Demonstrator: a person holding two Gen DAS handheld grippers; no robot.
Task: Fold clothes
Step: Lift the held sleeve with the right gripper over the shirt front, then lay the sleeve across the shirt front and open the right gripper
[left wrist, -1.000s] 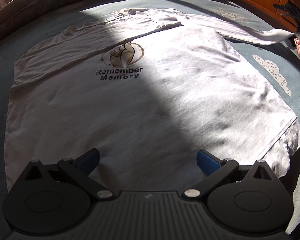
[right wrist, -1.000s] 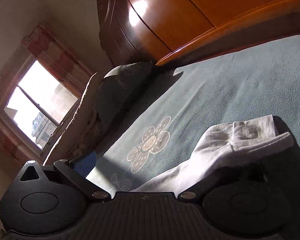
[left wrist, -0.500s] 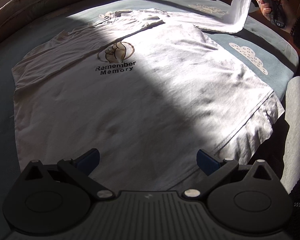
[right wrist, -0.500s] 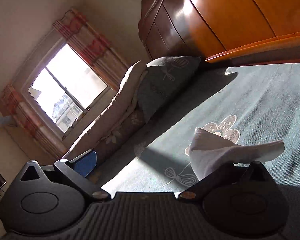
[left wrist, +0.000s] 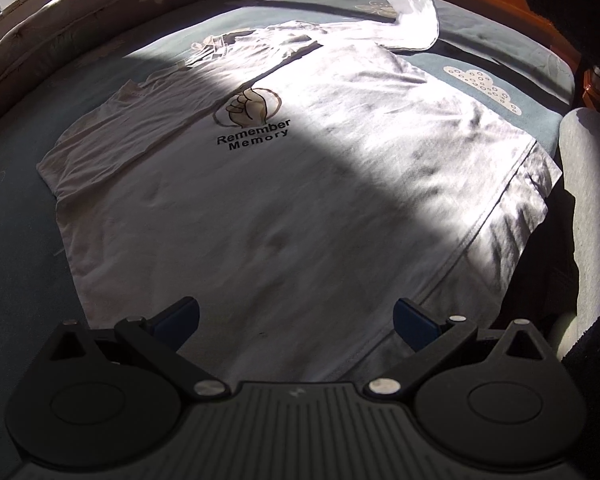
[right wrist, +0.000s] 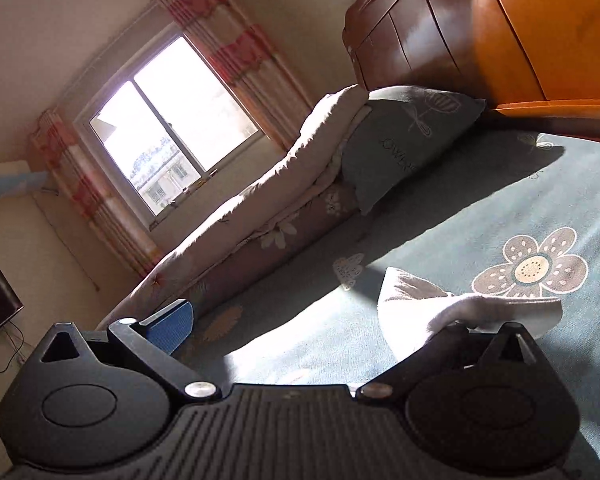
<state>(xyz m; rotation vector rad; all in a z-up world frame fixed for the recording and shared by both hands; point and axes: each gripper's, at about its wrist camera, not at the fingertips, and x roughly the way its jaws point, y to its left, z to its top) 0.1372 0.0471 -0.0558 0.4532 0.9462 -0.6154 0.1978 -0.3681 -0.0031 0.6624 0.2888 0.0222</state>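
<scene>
- Left gripper (left wrist: 296, 316) hangs over the hem of a white long-sleeved shirt (left wrist: 300, 200), its blue-padded fingers spread wide and gripping nothing.
- Right gripper (right wrist: 314, 328) also shows its fingers set well apart in its own wrist view. The shirt's sleeve (right wrist: 440, 308) is draped over one finger and hides that finger's pad, so exactly how the cloth is caught cannot be told.
- From the left wrist view, that sleeve (left wrist: 410, 4) rises off the bed at the far right of the shirt and hangs in the air, with its lower end on the fabric near the shoulder.
- The shirt lies spread flat, front up, on a blue-grey bedspread (left wrist: 20, 240), collar away from the left camera and hem nearest it.
- A fist emblem with the words "Remember Memory" (left wrist: 252, 128) sits on the chest.
- The other sleeve (left wrist: 160, 108) lies folded in along the body, beside the emblem.
- Sunlight falls in a bright band across the right half of the shirt, leaving the left half in shade.
- A cloud motif (left wrist: 484, 84) shows on the bedspread just beside the shirt's right edge.
- Beyond the raised sleeve, the right wrist view takes in a flower pattern (right wrist: 532, 268) on the bedspread, a grey pillow (right wrist: 404, 140), a rolled quilt (right wrist: 260, 208), a wooden headboard (right wrist: 500, 20) and a window (right wrist: 168, 132) with red-banded curtains (right wrist: 228, 52).
</scene>
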